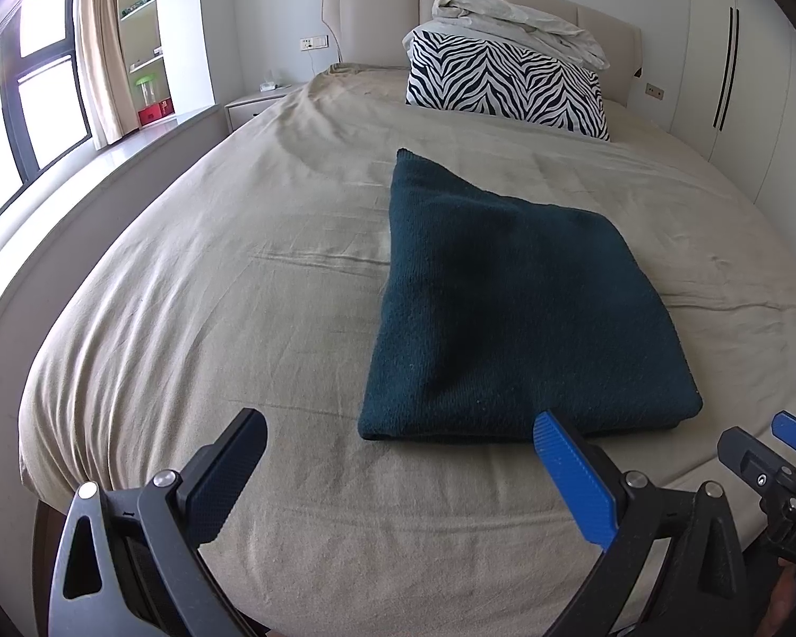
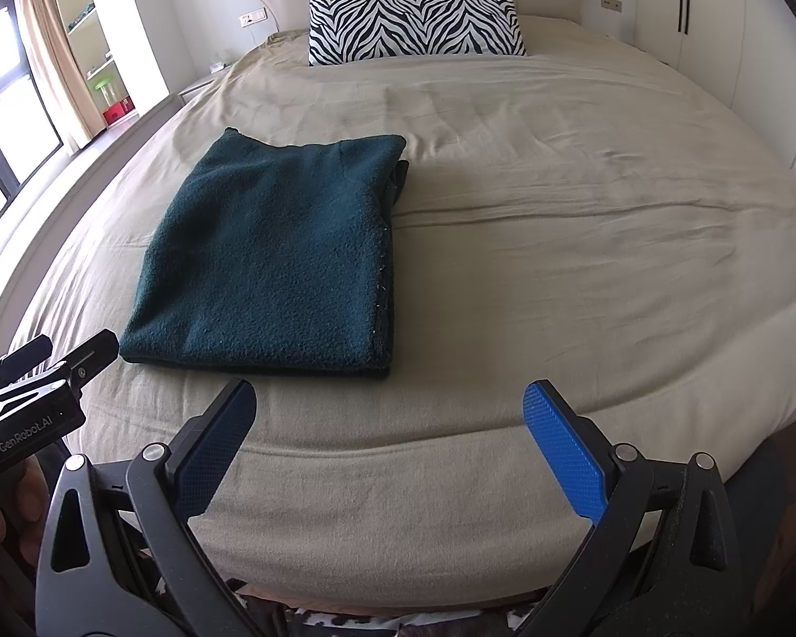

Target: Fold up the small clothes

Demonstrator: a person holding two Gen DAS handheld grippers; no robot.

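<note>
A dark teal knitted garment (image 1: 509,308) lies folded into a flat rectangle on the beige bed sheet (image 1: 228,265). In the right wrist view the garment (image 2: 276,260) lies left of centre. My left gripper (image 1: 403,424) hangs open just short of the garment's near edge, nothing between its fingers. My right gripper (image 2: 390,395) is open too, over bare sheet (image 2: 557,223) near the foot of the bed, right of the garment. Each gripper shows at the edge of the other's view: the right gripper (image 1: 769,451), the left gripper (image 2: 63,355).
A zebra-print pillow (image 1: 504,87) with a crumpled white duvet (image 1: 520,21) on it leans on the padded headboard (image 1: 377,16). A window sill (image 1: 148,132) and shelves run along the left; white wardrobe doors (image 1: 732,69) stand at the right. The bed's foot edge (image 2: 398,589) lies below the grippers.
</note>
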